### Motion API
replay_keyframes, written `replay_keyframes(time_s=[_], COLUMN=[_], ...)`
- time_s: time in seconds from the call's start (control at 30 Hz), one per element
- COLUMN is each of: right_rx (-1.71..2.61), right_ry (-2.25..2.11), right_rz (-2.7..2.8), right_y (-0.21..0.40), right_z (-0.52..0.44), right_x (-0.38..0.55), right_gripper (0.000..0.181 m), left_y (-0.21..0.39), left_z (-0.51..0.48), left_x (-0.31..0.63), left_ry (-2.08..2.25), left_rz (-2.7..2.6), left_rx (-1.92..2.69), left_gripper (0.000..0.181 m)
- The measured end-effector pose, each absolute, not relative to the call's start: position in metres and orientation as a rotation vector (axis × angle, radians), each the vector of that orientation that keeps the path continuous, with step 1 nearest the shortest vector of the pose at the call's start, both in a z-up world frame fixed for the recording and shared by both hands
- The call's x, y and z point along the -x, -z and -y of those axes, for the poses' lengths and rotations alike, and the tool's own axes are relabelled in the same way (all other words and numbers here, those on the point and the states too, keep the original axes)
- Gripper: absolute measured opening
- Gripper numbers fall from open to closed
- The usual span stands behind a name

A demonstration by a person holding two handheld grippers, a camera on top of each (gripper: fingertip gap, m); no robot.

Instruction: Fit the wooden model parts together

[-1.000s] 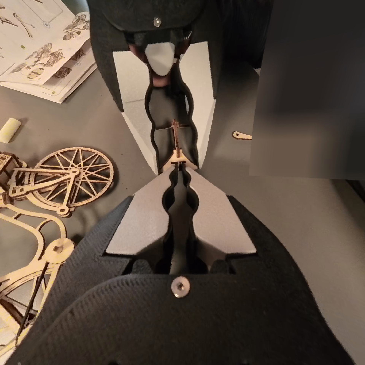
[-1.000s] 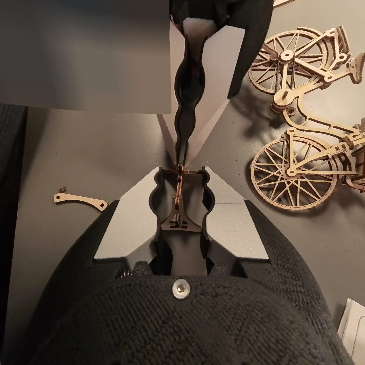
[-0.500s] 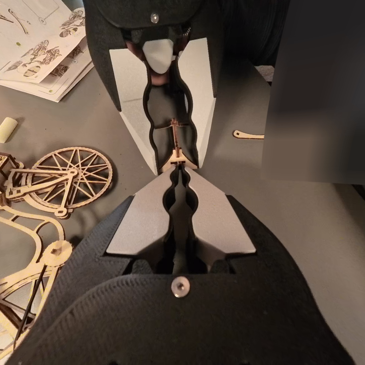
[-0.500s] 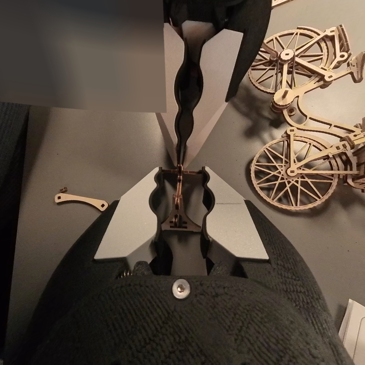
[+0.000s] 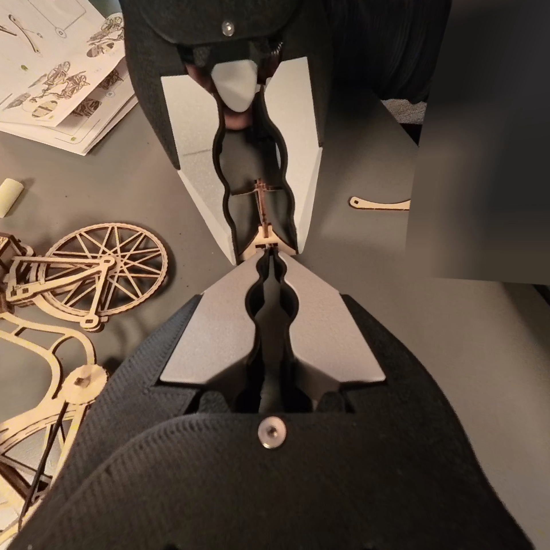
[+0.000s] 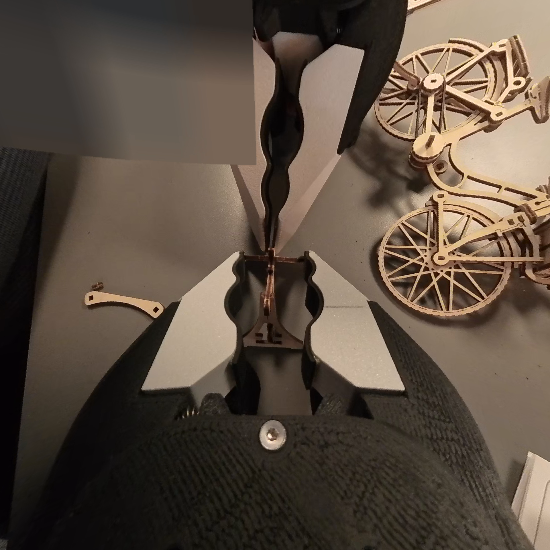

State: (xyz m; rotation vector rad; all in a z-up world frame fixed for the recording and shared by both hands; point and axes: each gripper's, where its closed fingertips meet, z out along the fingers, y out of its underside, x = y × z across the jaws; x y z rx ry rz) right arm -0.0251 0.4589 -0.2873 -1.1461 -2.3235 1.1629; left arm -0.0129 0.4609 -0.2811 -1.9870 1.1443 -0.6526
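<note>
My right gripper (image 6: 273,257) is shut on a small wooden assembly (image 6: 269,315), a triangular base with a thin post and a crossbar, held crosswise between its fingers. The assembly also shows in the left wrist view (image 5: 263,229), inside the right gripper (image 5: 265,253), which comes in from the top. My left gripper (image 5: 269,253) is shut, tip to tip with the right one. It pinches a tiny wooden piece (image 6: 270,251) against the middle of the crossbar. In the right wrist view the left gripper (image 6: 270,242) comes down from the top.
A wooden bicycle model (image 5: 104,268) lies on the grey table at the left; it is at the right in the right wrist view (image 6: 446,262). A curved wooden strip (image 6: 125,300) lies loose (image 5: 378,204). An instruction booklet (image 5: 59,74) and a pale cylinder (image 5: 9,196) sit far left. Between my right fingertips and the pale cylinder (image 5: 9,196) there is roughly 15 cm.
Both grippers stay tip to tip with the same holds. The left wrist view has drifted slightly, so the table things sit a little differently in it.
</note>
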Motion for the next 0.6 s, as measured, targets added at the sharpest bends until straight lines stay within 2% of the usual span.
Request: replay_keyframes(time_s=[0.17, 0.6], right_rx=[1.145, 1.137], right_ry=[-1.162, -1.153], right_rz=[2.324, 2.323], right_y=[0.2873, 0.2876], right_z=[-0.4588, -0.4583], right_x=[0.0252, 0.0252], right_gripper=[0.038, 0.038], left_y=[0.2827, 0.2827], left_z=[-0.4605, -0.4613], left_x=[0.0125, 0.0123], left_ry=[0.644, 0.632], left_rz=[-1.155, -1.154], left_rx=[1.991, 1.989], left_gripper=[0.011, 0.002])
